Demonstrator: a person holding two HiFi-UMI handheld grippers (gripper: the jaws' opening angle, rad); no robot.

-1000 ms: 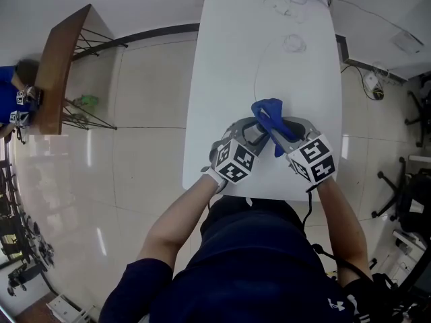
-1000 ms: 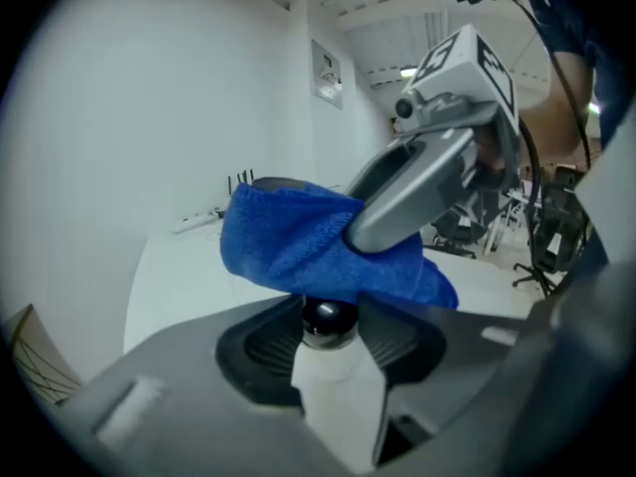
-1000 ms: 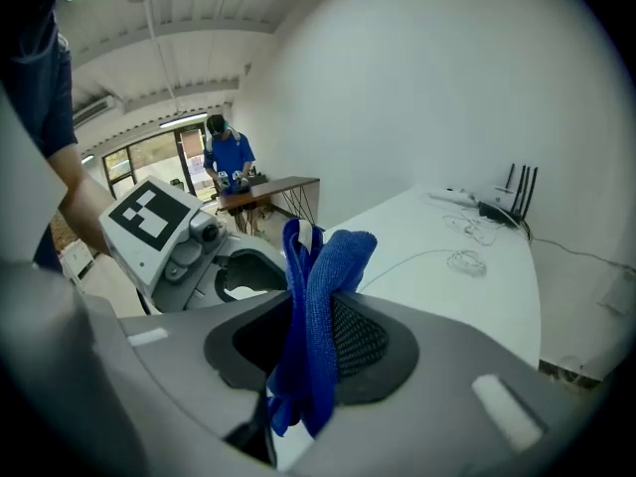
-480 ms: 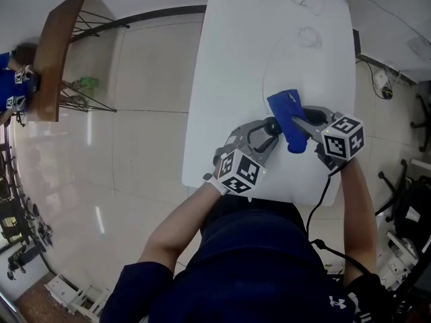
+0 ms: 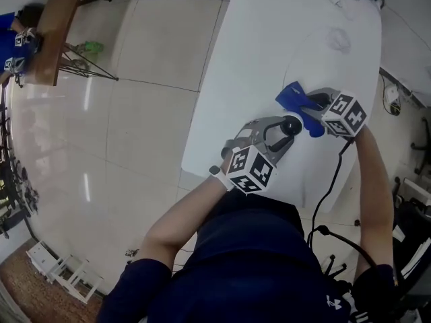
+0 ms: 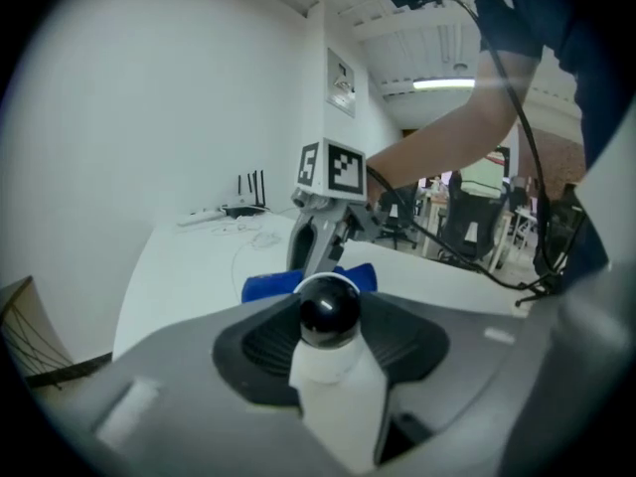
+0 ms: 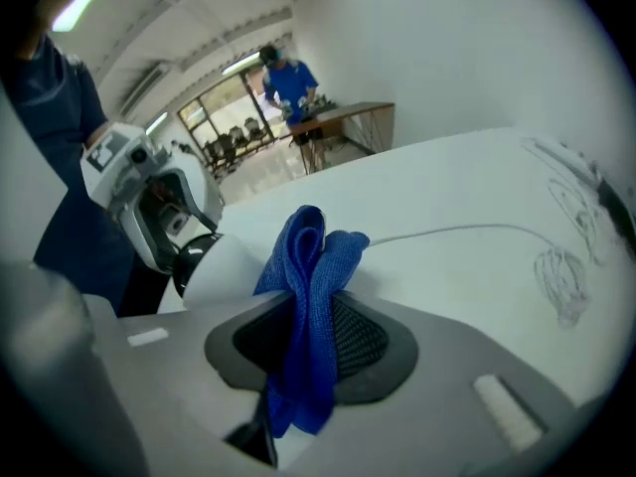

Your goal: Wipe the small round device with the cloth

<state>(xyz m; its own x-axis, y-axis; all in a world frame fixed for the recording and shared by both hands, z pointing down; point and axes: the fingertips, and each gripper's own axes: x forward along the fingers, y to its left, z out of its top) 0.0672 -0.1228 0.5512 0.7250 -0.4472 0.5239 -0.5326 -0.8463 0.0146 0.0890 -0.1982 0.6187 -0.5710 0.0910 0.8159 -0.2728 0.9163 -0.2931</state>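
— What are the left gripper (image 5: pixel 288 129) fingers (image 6: pixel 260 344) doing?
— They are clenched on the small round device (image 6: pixel 329 318), which is white with a glossy black ball top. It is held over the near end of the white counter (image 5: pixel 269 39).
— And the right gripper (image 5: pixel 304 103)?
— Its fingers pinch the folded blue cloth (image 7: pixel 310 296), bunched upright just beside the device. A thin white cable (image 7: pixel 467 231) lies beyond.

Dressed in a dark blue shirt (image 5: pixel 256 247) with short sleeves and a small white logo (image 5: pixel 335 303), with grey left tongs (image 5: pixel 287 130) and right tongs (image 5: pixel 306 103), each carrying a black-and-white patterned cube (image 5: pixel 250 170), and a black cable (image 5: pixel 330 194) behind the right one.
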